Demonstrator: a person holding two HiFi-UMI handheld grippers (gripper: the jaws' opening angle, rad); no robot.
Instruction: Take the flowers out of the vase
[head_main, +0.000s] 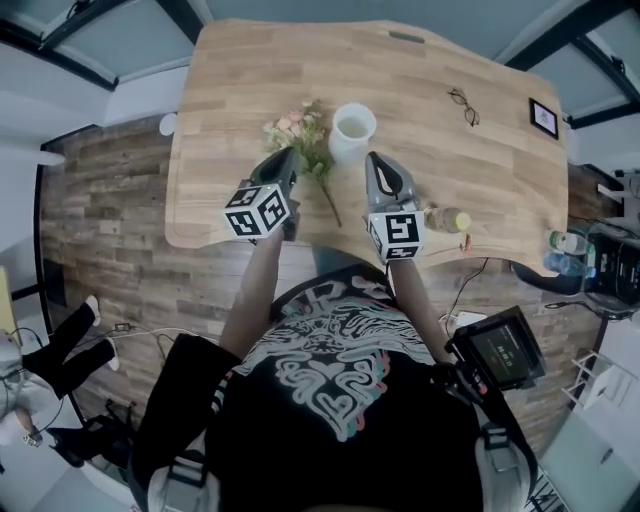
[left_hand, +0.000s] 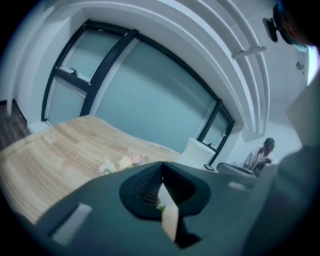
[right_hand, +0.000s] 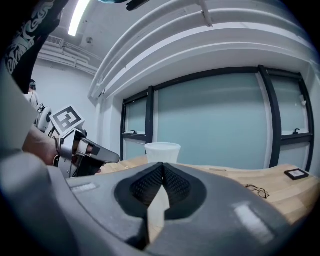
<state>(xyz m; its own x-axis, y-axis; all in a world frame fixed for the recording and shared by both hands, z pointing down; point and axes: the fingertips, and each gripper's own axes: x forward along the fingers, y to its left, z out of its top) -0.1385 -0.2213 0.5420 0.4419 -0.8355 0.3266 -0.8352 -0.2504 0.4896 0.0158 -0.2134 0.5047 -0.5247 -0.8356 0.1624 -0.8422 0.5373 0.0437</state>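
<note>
wooden table (head_main: 430, 190) bears flowers (head_main: 298, 128), a white vase (head_main: 352, 131), glasses (head_main: 463, 105), a frame (head_main: 544, 117)

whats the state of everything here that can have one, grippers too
vase: upright, looks empty
flowers: out of the vase, lying on the table to its left
left hand-held gripper: shut, holding nothing
right hand-held gripper: shut, holding nothing
glasses: lying on the table

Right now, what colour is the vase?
The vase is plain white; the head view shows it best.
</note>
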